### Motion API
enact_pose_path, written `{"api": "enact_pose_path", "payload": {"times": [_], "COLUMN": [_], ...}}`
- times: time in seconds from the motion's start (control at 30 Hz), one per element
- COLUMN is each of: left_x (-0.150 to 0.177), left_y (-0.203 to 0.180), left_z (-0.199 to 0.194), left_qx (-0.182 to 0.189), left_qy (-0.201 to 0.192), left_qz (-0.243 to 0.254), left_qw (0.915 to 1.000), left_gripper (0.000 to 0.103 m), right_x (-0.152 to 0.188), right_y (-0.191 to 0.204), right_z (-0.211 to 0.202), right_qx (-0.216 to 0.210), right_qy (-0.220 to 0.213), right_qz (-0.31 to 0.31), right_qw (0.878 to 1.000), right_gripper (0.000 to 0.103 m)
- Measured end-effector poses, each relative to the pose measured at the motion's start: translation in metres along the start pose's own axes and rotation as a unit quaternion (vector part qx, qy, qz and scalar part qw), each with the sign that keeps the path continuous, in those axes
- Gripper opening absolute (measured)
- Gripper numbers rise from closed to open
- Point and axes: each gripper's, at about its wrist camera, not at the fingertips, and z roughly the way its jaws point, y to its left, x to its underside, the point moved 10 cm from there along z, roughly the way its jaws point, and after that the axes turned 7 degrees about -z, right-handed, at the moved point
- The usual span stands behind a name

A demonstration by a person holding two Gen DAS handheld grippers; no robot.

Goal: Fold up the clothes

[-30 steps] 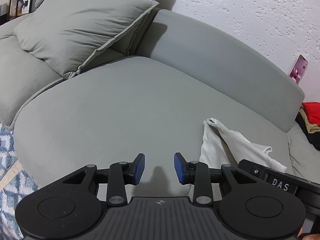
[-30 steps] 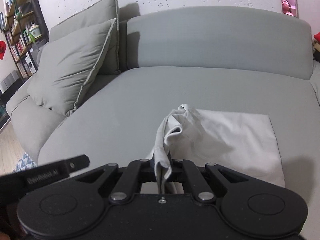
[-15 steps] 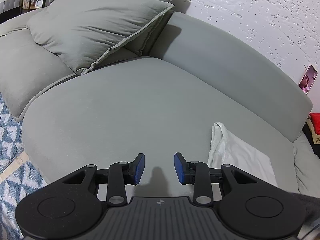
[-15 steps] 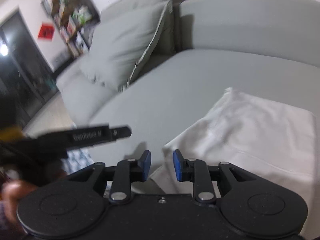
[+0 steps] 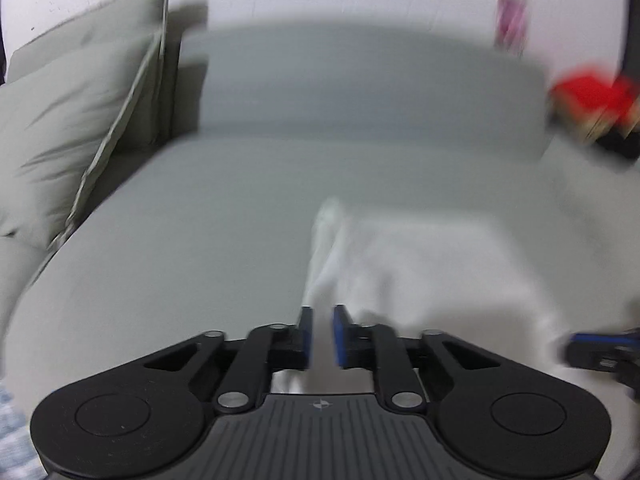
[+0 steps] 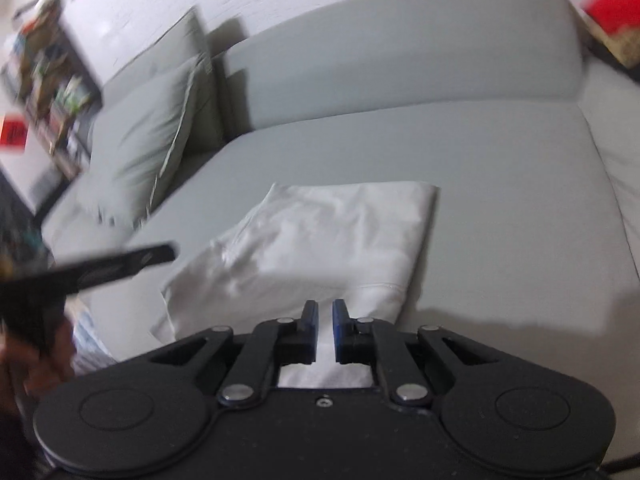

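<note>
Your left gripper [image 5: 321,336] and right gripper [image 6: 325,330], jaws just narrowed to slits, each straddle the folded white cotton garment's [image 6: 320,236] near edge on the grey fabric sofa [image 6: 500,184]; whether either grips it is unclear.

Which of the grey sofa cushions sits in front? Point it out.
The lower, wrinkled grey-green cushion with pale piping sits in front; the taller grey cushion stands behind it against the white wall, partly hidden.

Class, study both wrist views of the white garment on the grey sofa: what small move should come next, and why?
Probably lift both near corners together and carry them toward the backrest. The left gripper and right gripper have just been closing, each with the white garment between its pads at the near edge; it lies flat, partly folded, on the sofa.
</note>
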Motion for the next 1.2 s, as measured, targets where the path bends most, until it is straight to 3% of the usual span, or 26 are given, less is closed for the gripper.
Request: {"api": "enact_pose_path", "payload": {"times": [0.07, 0.17, 0.27, 0.3, 0.4, 0.47, 0.53, 0.6, 0.73, 0.83, 0.87, 0.93, 0.97, 1.0, 1.07, 1.13, 1.2], "left_x": [0.018, 0.021, 0.022, 0.021, 0.013, 0.001, -0.01, -0.019, -0.03, -0.031, -0.029, -0.024, -0.023, -0.025, -0.028, -0.033, -0.043], "left_y": [0.016, 0.029, 0.04, 0.044, 0.053, 0.045, 0.036, 0.016, -0.027, -0.05, -0.046, -0.024, -0.013, 0.0, 0.025, 0.036, 0.03], "left_z": [0.024, 0.025, 0.013, 0.007, -0.021, -0.034, -0.044, -0.041, -0.009, 0.032, 0.047, 0.074, 0.079, 0.079, 0.074, 0.06, 0.042], "left_qx": [-0.082, -0.115, -0.113, -0.11, -0.066, -0.033, -0.002, 0.03, 0.087, 0.12, 0.101, 0.063, 0.066, 0.047, -0.005, -0.006, 0.039], "left_qy": [0.075, 0.083, 0.072, 0.066, 0.008, -0.043, -0.084, -0.096, -0.076, -0.024, -0.013, 0.011, 0.015, 0.008, -0.011, -0.033, -0.06], "left_qz": [0.013, 0.018, -0.002, -0.016, -0.067, -0.074, -0.071, -0.051, -0.013, -0.015, -0.024, -0.076, -0.111, -0.129, -0.145, -0.153, -0.152], "left_qw": [0.9937, 0.9897, 0.991, 0.9916, 0.9956, 0.9958, 0.9939, 0.9936, 0.9932, 0.9924, 0.9946, 0.995, 0.9915, 0.9905, 0.9894, 0.9877, 0.9858], "left_gripper": [0.003, 0.004, 0.006, 0.012, 0.012, 0.012, 0.012, 0.012, 0.012, 0.016, 0.016, 0.014, 0.012, 0.011, 0.006, 0.003, 0.005], "right_x": [0.015, 0.041, 0.048, 0.047, 0.036, 0.025, 0.01, -0.004, -0.02, -0.023, -0.021, -0.016, -0.014, -0.012, -0.013, -0.017, -0.021], "right_y": [0.011, 0.015, 0.011, 0.01, 0.004, -0.004, -0.016, -0.031, -0.057, -0.062, -0.066, -0.081, -0.09, -0.103, -0.13, -0.149, -0.157], "right_z": [0.009, 0.005, -0.012, -0.018, -0.037, -0.047, -0.05, -0.048, -0.005, 0.043, 0.056, 0.078, 0.088, 0.094, 0.094, 0.087, 0.078], "right_qx": [0.013, 0.033, 0.025, 0.02, 0.002, -0.011, -0.023, -0.037, -0.106, -0.193, -0.204, -0.179, -0.166, -0.154, -0.127, -0.088, -0.072], "right_qy": [0.02, 0.028, 0.02, 0.022, 0.014, -0.003, -0.025, -0.044, -0.044, -0.013, -0.006, -0.007, -0.011, -0.025, -0.068, -0.095, -0.106], "right_qz": [-0.059, -0.113, -0.105, -0.098, -0.077, -0.057, -0.022, 0.025, 0.148, 0.24, 0.261, 0.274, 0.283, 0.301, 0.353, 0.374, 0.374], "right_qw": [0.998, 0.993, 0.994, 0.995, 0.997, 0.998, 0.999, 0.998, 0.982, 0.951, 0.944, 0.945, 0.945, 0.941, 0.925, 0.918, 0.918], "right_gripper": [0.009, 0.008, 0.009, 0.009, 0.012, 0.023, 0.024, 0.024, 0.013, 0.013, 0.013, 0.013, 0.011, 0.0, 0.0, 0.002, 0.006]}}
